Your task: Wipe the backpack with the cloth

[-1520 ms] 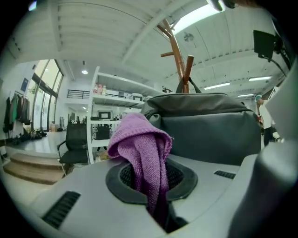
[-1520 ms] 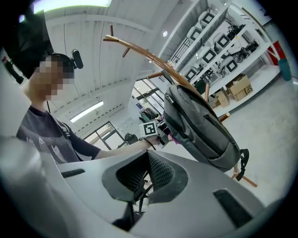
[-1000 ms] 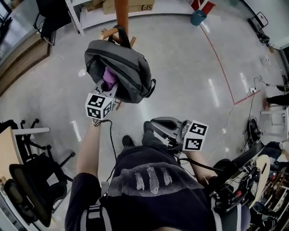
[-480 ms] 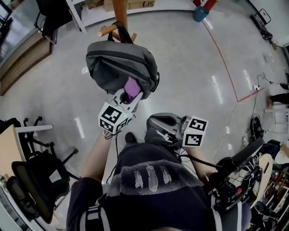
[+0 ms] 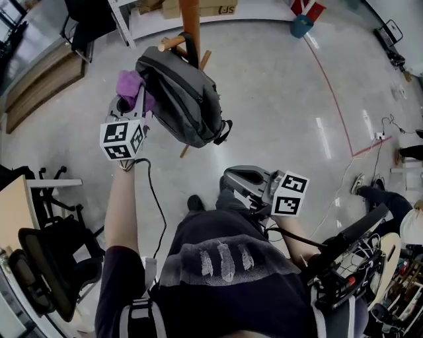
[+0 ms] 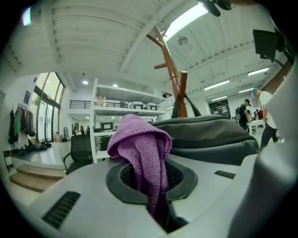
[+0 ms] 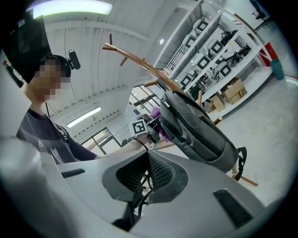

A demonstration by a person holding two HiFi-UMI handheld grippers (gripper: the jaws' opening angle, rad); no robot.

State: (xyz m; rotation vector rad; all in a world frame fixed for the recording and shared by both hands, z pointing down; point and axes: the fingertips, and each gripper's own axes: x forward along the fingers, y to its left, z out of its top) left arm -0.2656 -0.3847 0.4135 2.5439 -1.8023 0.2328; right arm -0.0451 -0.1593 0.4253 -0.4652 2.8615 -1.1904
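Left gripper (image 5: pixel 129 104): your jaws are clamped tight on the purple cloth (image 6: pixel 139 144), which bunches up above them
Right gripper (image 7: pixel 135 200): jaws closed together with nothing between them; you hold it low by your waist, well apart from the work
Backpack (image 5: pixel 182 92): grey, hanging by its top loop from a peg of the wooden coat stand (image 5: pixel 190 20), clear of the floor
Cloth position: up against the upper left side of the backpack, near the top; it looks to be touching the fabric, though neither gripper view settles the contact
Done so far: you have the cloth in hand and at the bag, so the wiping looks to be under way
Cannot tell: the fabric shows no dirt or wet trace, so how much of it you have covered is not readable
Left to do: probably the zipped front face, the lower end by the strap and the far side; your free right gripper could steady the hanging bag
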